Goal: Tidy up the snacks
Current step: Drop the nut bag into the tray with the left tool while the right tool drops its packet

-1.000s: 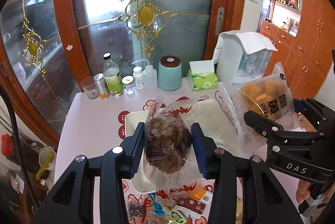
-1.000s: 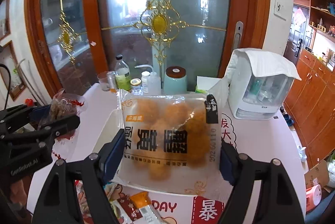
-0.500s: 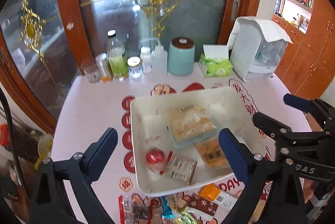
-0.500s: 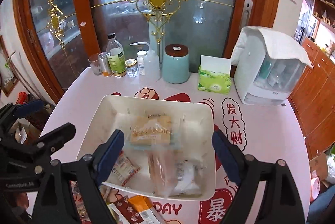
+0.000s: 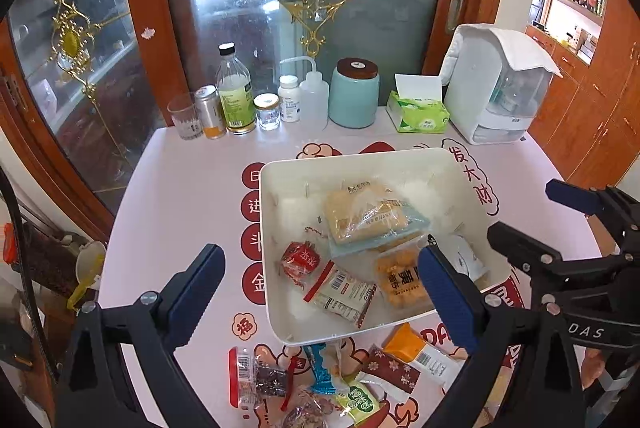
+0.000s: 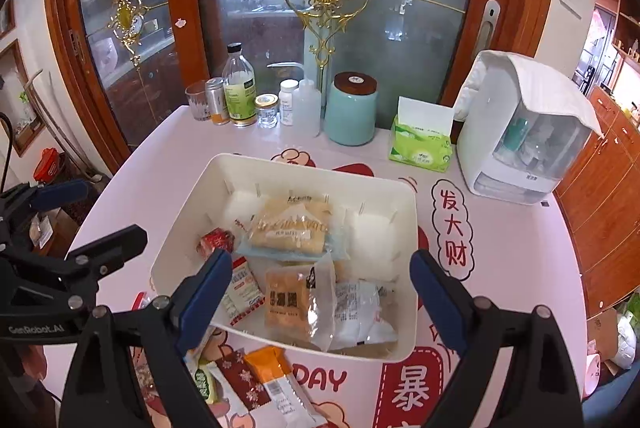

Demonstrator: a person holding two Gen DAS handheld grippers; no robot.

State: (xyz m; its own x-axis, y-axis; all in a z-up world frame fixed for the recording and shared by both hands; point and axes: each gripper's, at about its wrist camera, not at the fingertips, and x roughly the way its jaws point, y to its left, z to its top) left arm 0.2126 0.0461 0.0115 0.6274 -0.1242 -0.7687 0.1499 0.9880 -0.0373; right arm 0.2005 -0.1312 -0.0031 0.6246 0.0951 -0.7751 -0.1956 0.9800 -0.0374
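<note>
A white bin (image 5: 280,308) (image 6: 406,268) sits mid-table with several snack packs inside: a yellow bun pack (image 5: 366,214) (image 6: 292,224), an orange ball-snack bag (image 5: 400,278) (image 6: 292,302), a red pack (image 5: 300,260) and a white-red pack (image 5: 342,292). Loose snacks (image 5: 344,380) (image 6: 256,384) lie at the table's front edge below the bin. My left gripper (image 5: 320,292) is open and empty above the bin's front. My right gripper (image 6: 320,298) is open and empty over the bin; it also shows in the left wrist view (image 5: 560,228).
Along the back stand bottles and jars (image 5: 236,100), a teal canister (image 5: 354,94), a tissue box (image 5: 420,108) and a white dispenser (image 5: 496,88). A glass door is behind. The table has a pink printed cover (image 6: 500,248).
Both grippers opened and let go: the dark snack bag left the left gripper, the orange ball-snack bag left the right. The orange bag now lies in the bin. Both grippers drew back.
</note>
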